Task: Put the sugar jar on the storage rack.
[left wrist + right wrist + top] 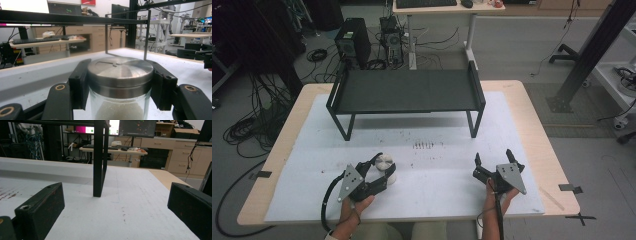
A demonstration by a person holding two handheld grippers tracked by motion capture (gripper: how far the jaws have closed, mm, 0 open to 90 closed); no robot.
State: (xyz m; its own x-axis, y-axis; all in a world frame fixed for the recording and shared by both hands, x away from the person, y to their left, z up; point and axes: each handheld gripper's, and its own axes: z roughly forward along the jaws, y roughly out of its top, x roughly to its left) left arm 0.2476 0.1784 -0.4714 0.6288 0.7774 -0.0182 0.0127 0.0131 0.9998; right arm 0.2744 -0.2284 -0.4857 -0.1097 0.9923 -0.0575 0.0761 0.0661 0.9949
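At the lower left of the high view the left gripper has its jaws clamped on a glass jar with a brushed metal lid, which stands on the white mat close to the near table edge. The left gripper view confirms the grip: both black pads press against the sides of the jar just at and below its lid, and a pale granular filling shows through the glass. At the lower right of the high view the right gripper rests on the mat with its jaws spread wide and nothing between them; its own view looks across bare mat to one leg of the rack. Farther up the frame, across the middle of the table, stands a low black shelf rack with an empty top deck. The step in hand looks like the grasp itself, finished and ready for a lift. Judging by the layout, the next move is probably to raise the jar straight up, keep it upright so the lid stays level, and carry it forward toward the rack, clearing its front rail.
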